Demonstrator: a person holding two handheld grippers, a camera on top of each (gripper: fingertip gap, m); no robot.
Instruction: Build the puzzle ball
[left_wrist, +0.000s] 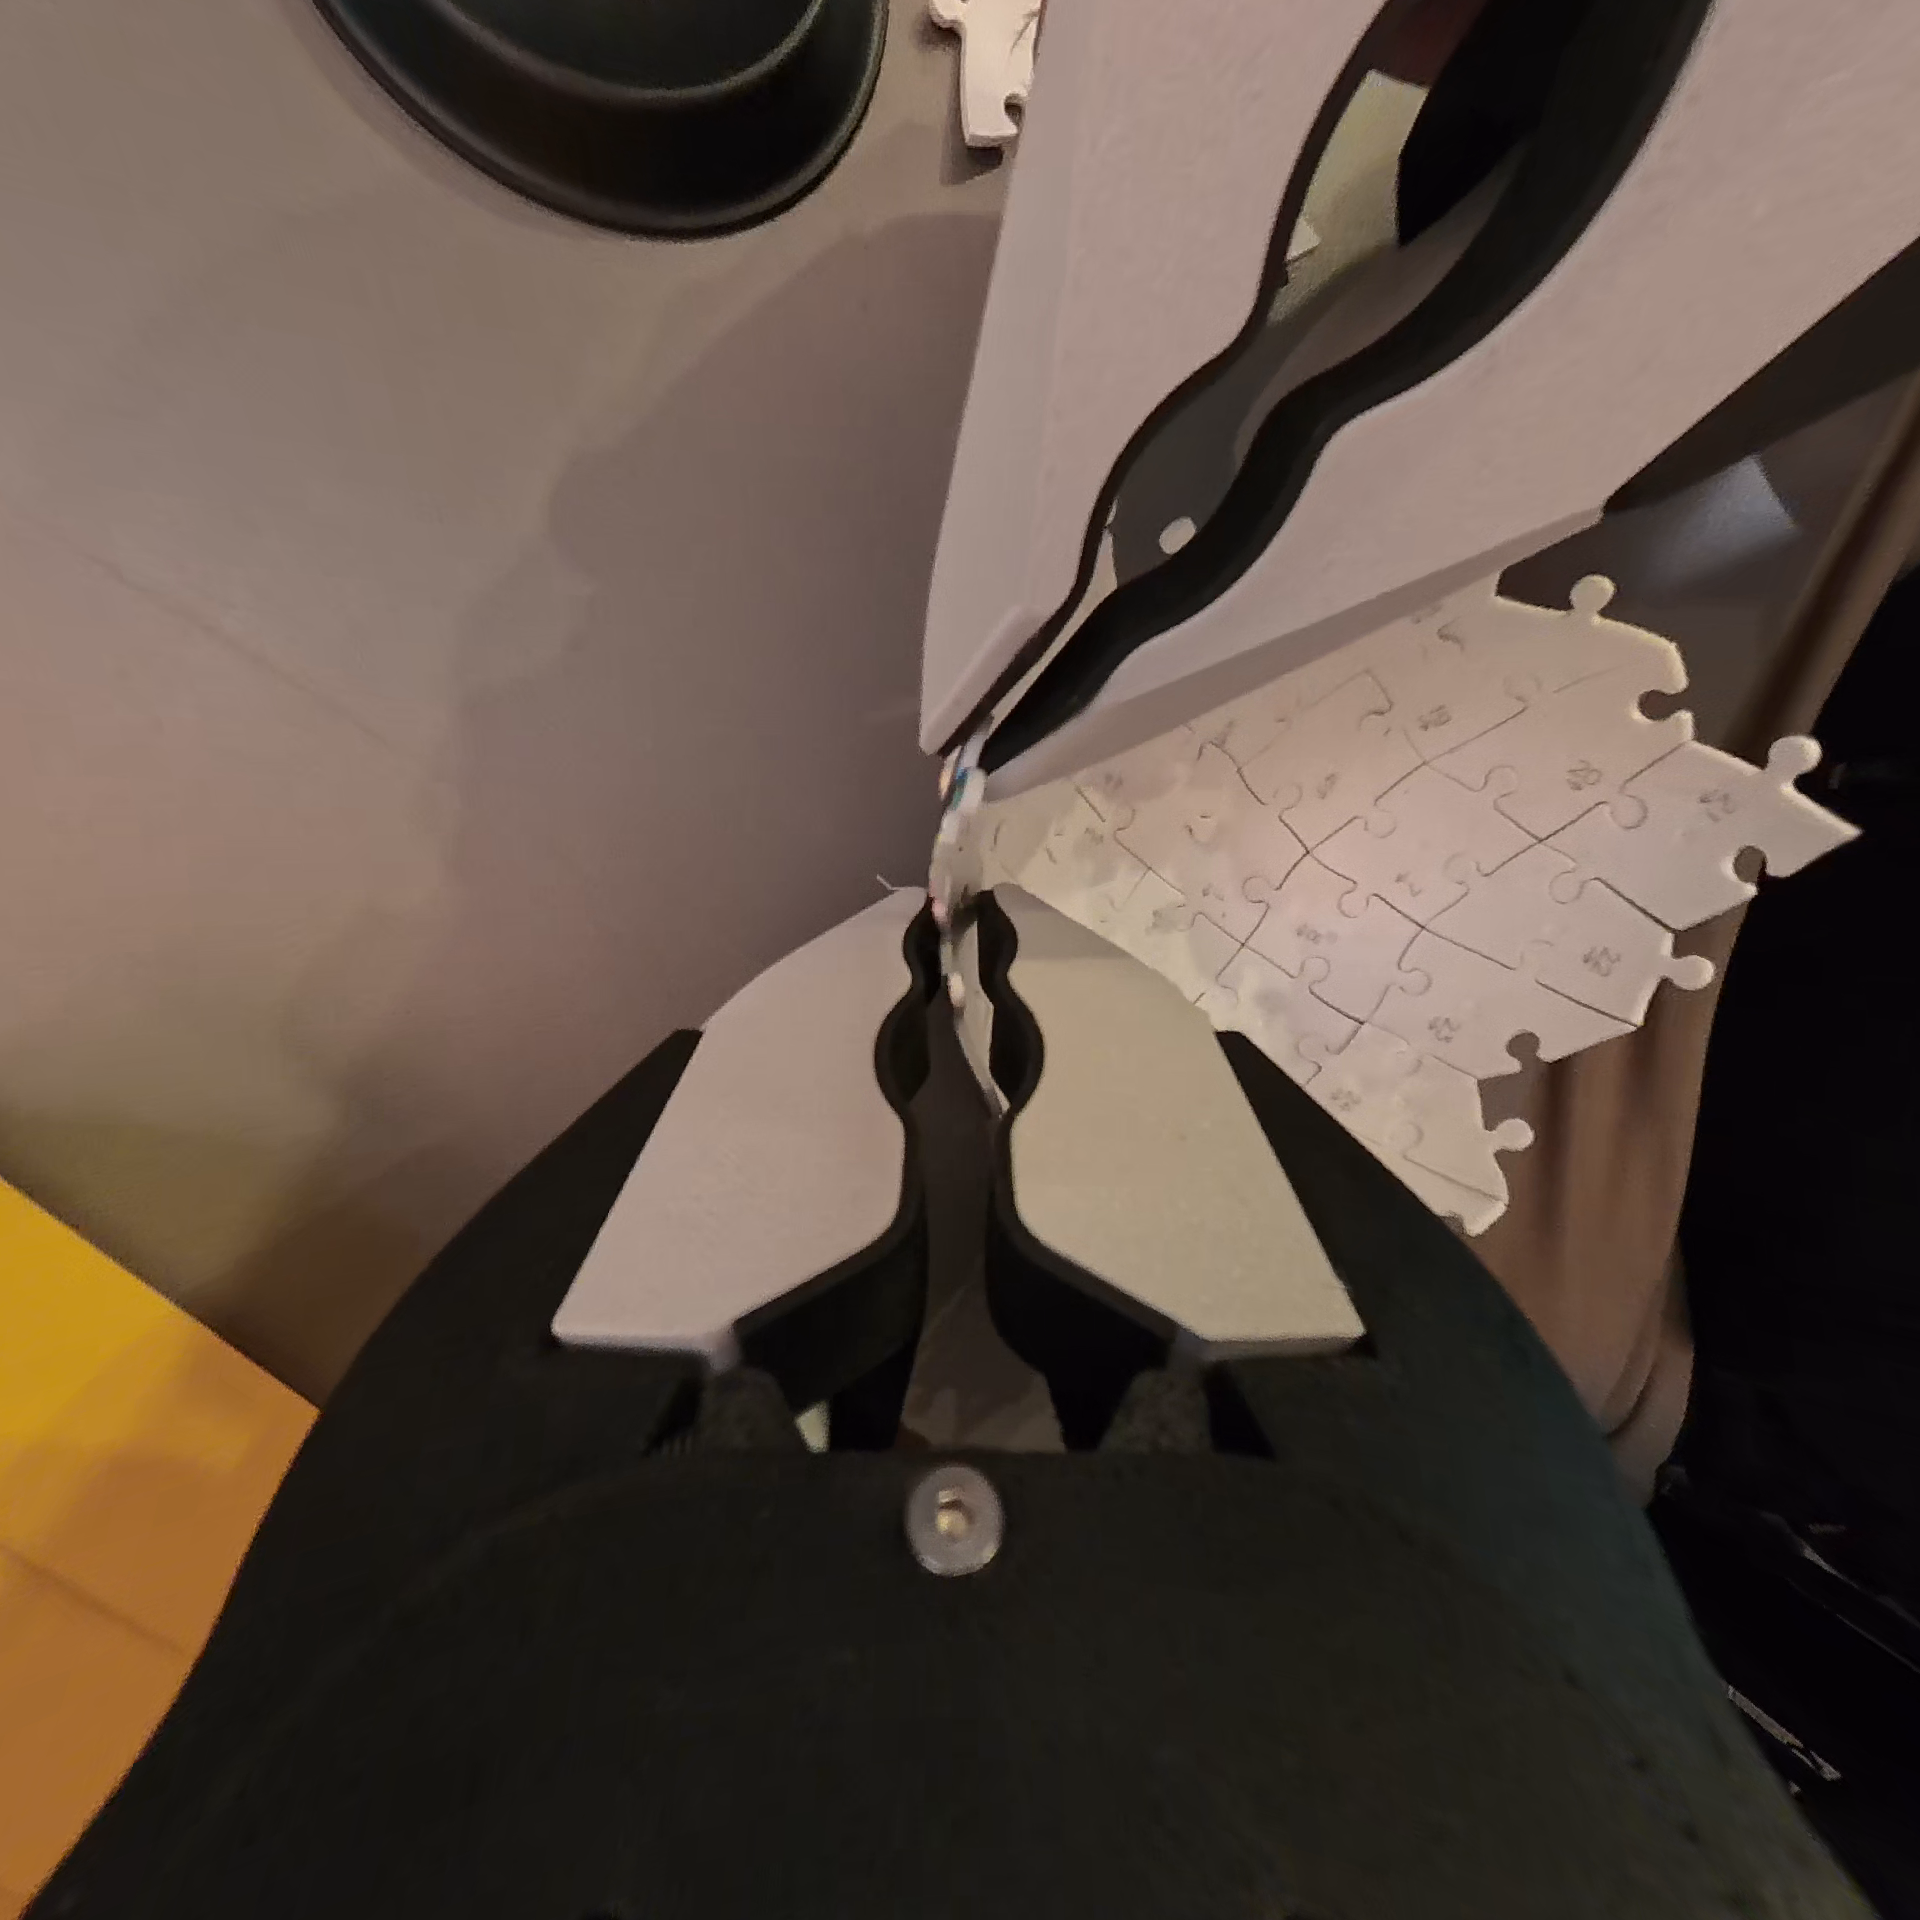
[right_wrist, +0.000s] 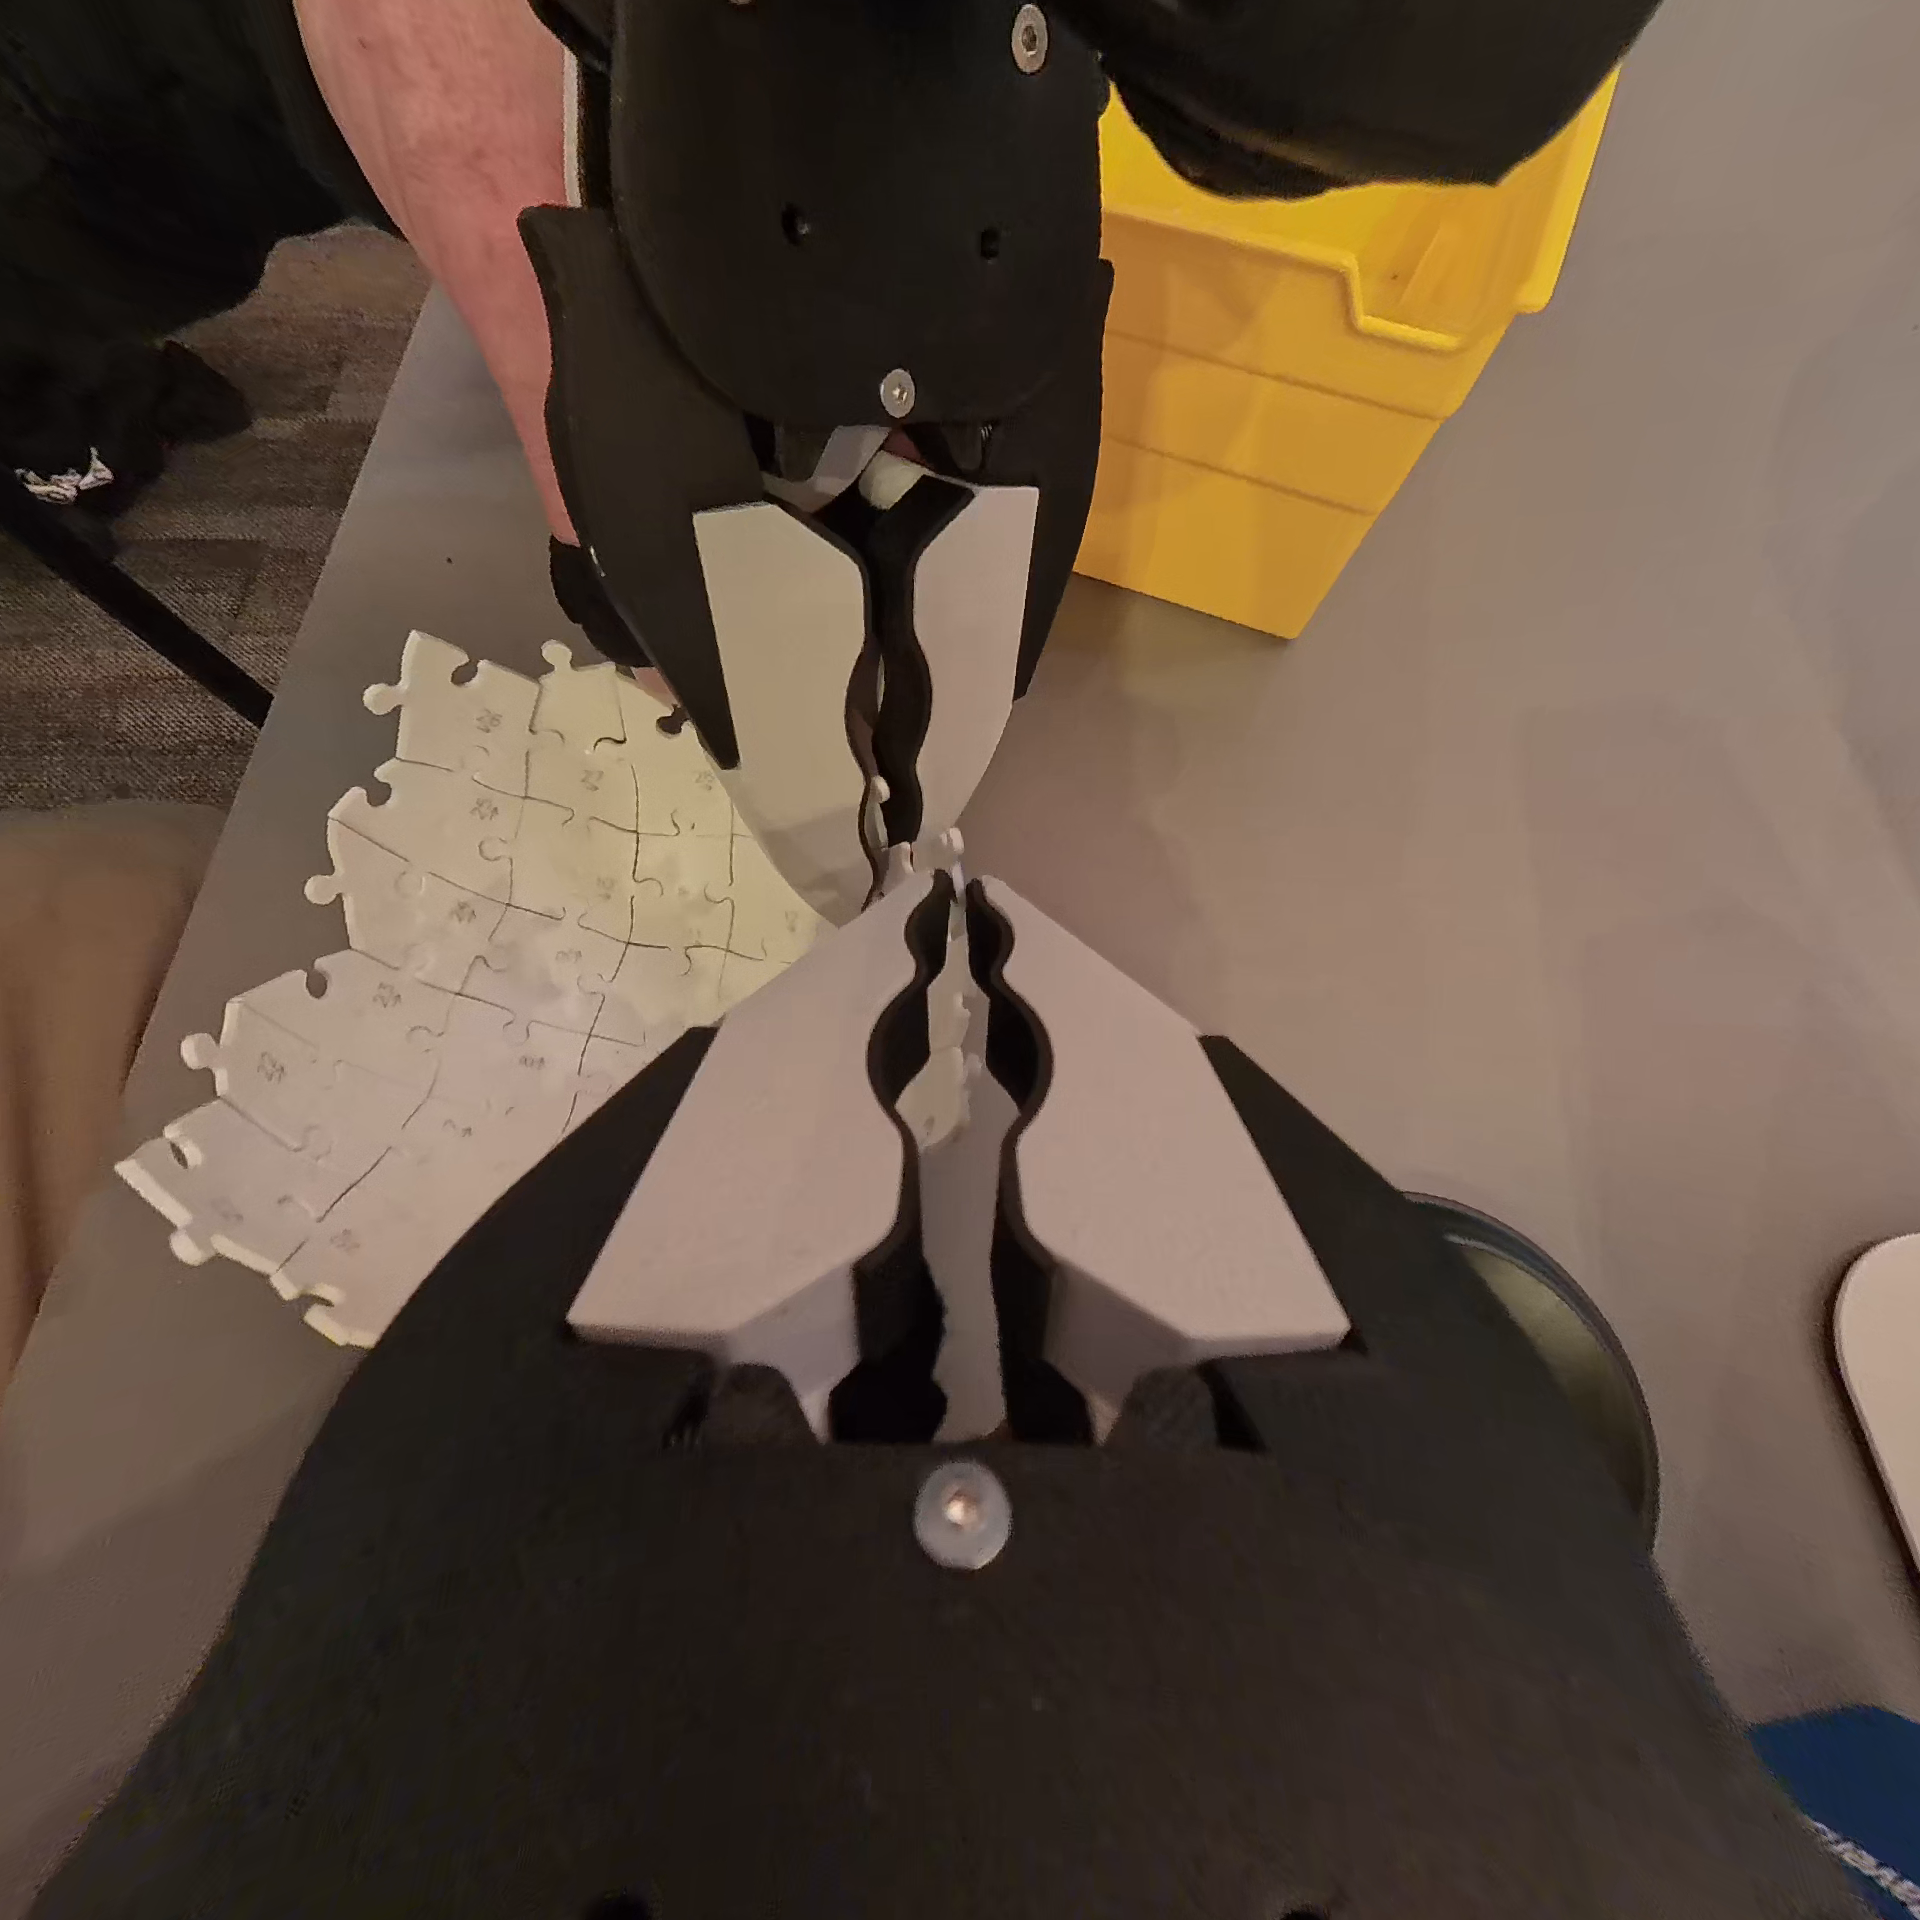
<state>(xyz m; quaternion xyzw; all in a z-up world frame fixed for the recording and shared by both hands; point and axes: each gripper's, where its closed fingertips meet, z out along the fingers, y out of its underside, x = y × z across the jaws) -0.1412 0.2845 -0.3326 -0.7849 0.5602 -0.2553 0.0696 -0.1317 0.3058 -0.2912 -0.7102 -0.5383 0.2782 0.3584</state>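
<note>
A curved white sheet of joined puzzle pieces (left_wrist: 1455, 883) hangs in the air above the grey table (left_wrist: 416, 623); it also shows in the right wrist view (right_wrist: 499, 935). My left gripper (left_wrist: 951, 914) is shut on the sheet's edge, which I see edge-on between its fingers. My right gripper (right_wrist: 956, 888) is shut on a single white puzzle piece (right_wrist: 940, 1049) and holds it against that same edge. The two grippers meet tip to tip: the right gripper (left_wrist: 961, 748) comes in from the upper right, and the left gripper (right_wrist: 891, 831) comes down from the top.
A yellow bin (right_wrist: 1299, 364) stands on the table behind the left gripper. A black round dish (left_wrist: 623, 104) lies on the table, with a loose white puzzle piece (left_wrist: 987, 73) beside it. A white flat object (right_wrist: 1881, 1382) shows at the right edge. A person's forearm (right_wrist: 457, 208) is behind. The black round dish (left_wrist: 623, 104) is about 10 centimetres from my right fingertips.
</note>
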